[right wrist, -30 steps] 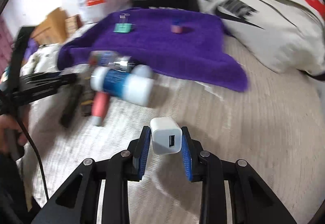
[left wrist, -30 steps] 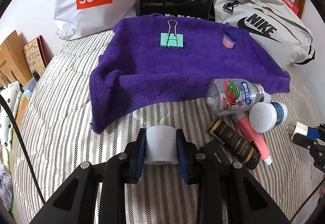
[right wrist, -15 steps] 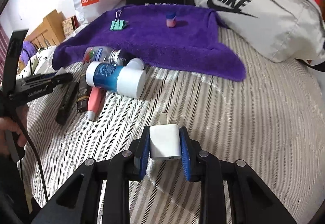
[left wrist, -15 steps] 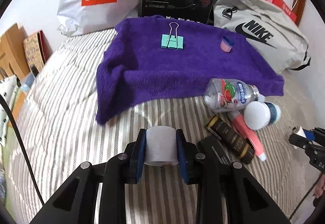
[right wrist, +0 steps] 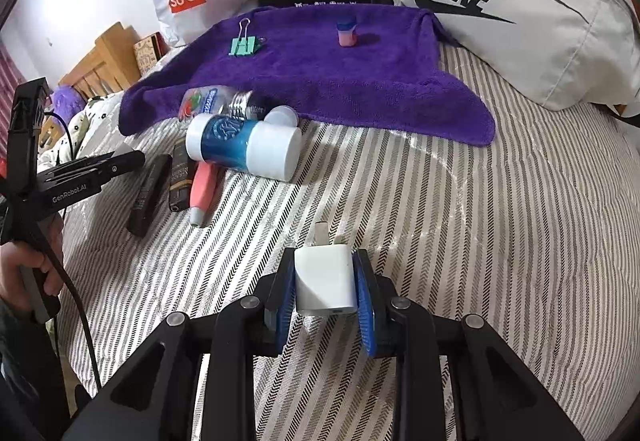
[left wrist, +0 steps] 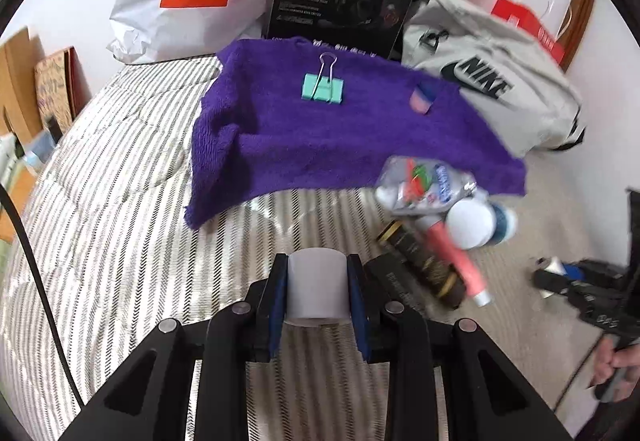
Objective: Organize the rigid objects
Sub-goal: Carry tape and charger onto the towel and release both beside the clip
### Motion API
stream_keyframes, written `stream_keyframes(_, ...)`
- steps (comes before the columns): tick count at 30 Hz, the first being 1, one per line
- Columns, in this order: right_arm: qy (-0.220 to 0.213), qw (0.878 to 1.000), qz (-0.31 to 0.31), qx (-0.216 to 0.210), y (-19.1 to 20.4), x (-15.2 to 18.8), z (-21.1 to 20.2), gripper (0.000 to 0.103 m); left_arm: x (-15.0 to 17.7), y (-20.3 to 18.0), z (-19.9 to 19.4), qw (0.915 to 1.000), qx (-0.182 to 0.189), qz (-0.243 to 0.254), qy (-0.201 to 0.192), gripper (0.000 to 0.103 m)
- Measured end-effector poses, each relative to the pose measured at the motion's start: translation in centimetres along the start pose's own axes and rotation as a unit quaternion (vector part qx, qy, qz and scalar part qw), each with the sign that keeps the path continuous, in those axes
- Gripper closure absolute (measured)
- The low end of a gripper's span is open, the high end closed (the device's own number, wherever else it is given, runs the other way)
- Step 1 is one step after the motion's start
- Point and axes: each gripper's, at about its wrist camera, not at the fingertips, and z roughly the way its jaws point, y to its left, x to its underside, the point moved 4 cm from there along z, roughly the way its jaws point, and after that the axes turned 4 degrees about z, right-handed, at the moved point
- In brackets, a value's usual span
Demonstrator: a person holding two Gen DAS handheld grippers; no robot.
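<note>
Left gripper [left wrist: 318,291] was clamped on a small white cylinder [left wrist: 317,287] low in the frame, above the striped bed [left wrist: 120,225]; right gripper [right wrist: 325,287] pinched a white charger [right wrist: 325,283] by its flat sides, prongs forward. Both looked light, stiff and smooth, so likely slippery; flat or parallel faces suited the grip. Compared with a second earlier, the purple towel [left wrist: 320,137] sat higher in the left view, and the charger had turned its port toward the camera.
</note>
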Motion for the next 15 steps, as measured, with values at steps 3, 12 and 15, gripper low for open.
stream_keyframes(3,-0.003,1.000,0.010,-0.012,-0.3,-0.5,-0.1,0.075,-0.5,0.0,-0.4,1.0000,-0.006,0.002,-0.005,0.076)
stream_keyframes(12,-0.006,1.000,0.013,-0.012,-0.7,-2.0,-0.2,0.075,-2.6,0.4,-1.7,0.9998,-0.001,0.002,-0.019,0.076)
stream_keyframes(15,-0.009,1.000,0.006,-0.015,-0.4,-3.0,-0.4,0.075,-4.0,0.4,-2.0,0.9996,-0.004,0.008,-0.026,0.076)
